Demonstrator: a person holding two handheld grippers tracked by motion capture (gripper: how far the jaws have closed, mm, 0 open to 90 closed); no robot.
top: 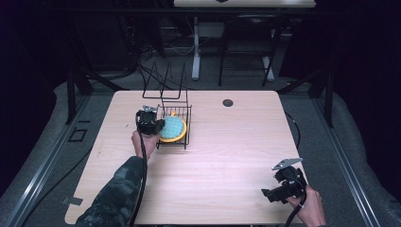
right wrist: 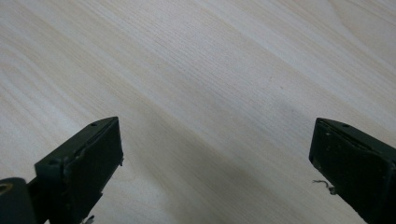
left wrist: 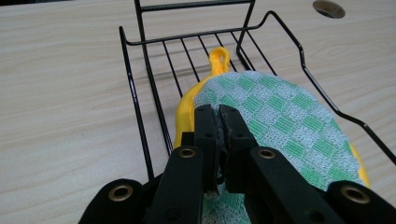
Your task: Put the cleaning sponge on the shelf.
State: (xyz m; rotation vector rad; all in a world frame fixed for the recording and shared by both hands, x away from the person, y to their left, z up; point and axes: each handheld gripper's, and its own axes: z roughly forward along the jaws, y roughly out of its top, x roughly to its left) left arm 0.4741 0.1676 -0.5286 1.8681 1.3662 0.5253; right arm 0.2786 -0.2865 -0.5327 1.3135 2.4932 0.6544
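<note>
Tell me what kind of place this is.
Probably a lab or recording workspace, not a home: a bare wooden table stands in a dark room, with desk legs and loose cables behind it, and hand-held grippers working a wire rack holding a scrub pad.

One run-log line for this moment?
left tongs: shut on pot holder | pot holder: over wire rack | right tongs: open, above table

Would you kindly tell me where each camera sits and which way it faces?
High view: above the person's side, facing forward and down on the table; forearms, both grippers.
Left gripper view: on the left gripper, looking along shut jaws pinching the pad in the rack.
Right gripper view: on the right gripper, open over bare wood.
High and left views share pad and rack.
</note>
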